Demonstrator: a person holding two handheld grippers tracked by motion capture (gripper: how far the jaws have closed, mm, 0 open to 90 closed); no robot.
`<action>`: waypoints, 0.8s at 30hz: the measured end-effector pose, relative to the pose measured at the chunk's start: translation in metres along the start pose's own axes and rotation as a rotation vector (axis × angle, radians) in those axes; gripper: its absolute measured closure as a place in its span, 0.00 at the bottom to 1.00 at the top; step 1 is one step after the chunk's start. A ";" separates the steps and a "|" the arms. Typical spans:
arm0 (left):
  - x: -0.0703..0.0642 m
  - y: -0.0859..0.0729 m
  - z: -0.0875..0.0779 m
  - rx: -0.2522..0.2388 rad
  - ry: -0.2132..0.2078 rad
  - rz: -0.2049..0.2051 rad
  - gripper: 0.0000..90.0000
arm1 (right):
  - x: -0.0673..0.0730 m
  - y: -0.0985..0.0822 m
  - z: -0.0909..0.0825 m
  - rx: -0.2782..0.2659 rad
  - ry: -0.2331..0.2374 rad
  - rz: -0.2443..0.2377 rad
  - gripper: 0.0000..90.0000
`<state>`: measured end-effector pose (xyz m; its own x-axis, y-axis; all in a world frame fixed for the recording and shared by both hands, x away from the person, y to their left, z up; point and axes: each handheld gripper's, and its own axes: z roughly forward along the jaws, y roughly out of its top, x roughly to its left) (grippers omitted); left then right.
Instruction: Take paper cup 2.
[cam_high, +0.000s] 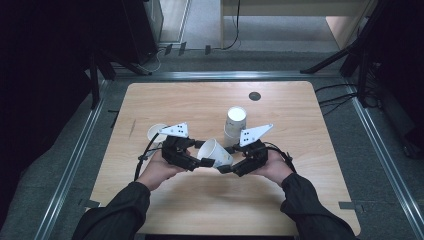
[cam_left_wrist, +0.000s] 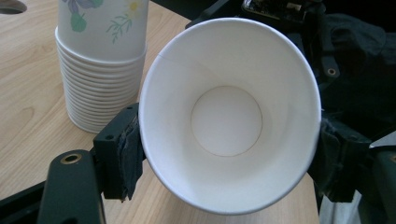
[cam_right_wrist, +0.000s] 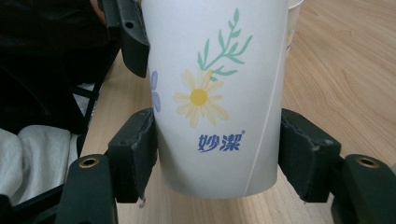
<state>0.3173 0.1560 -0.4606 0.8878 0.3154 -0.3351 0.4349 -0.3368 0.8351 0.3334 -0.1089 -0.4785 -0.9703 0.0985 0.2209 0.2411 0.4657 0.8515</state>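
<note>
Handover in progress above the light wooden counter (cam_high: 300, 170): a white paper cup printed with a daisy and green sprig (cam_high: 216, 153) hangs tilted between two hand-held grippers, just in front of the tall stack of matching paper cups (cam_high: 234, 124). The left gripper (cam_high: 199, 163) has its jaws pressed against opposite sides of the cup's wide rim, its own view looking straight into the empty cup (cam_left_wrist: 227, 116) with the stack (cam_left_wrist: 100, 65) beside it. The right gripper (cam_high: 226, 167) straddles the cup's narrow base end; in the right gripper view its pads (cam_right_wrist: 137, 151) sit against the printed wall (cam_right_wrist: 219, 93), though whether they press is hard to tell. A second, single white paper cup (cam_high: 156, 133) stands farther left of the stack. The step appears to be passing one cup, freed from the stack, from hand to hand. Next, one gripper likely needs to let go cleanly while the other keeps a gentle hold, since thin paper walls would crush easily.
</note>
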 end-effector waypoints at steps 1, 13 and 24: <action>0.000 0.000 0.000 0.000 0.001 0.001 0.26 | 0.000 0.000 0.000 0.000 -0.004 -0.005 0.37; 0.000 0.001 -0.005 -0.017 0.011 0.001 0.26 | -0.001 0.000 -0.001 0.012 -0.007 0.011 0.35; 0.002 0.005 -0.021 -0.054 0.037 -0.001 0.26 | -0.002 -0.002 -0.005 0.026 -0.014 0.019 0.34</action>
<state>0.3176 0.1740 -0.4477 0.8808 0.3483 -0.3208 0.4264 -0.2887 0.8572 0.3351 -0.1147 -0.4785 -0.9657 0.1195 0.2305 0.2593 0.4861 0.8345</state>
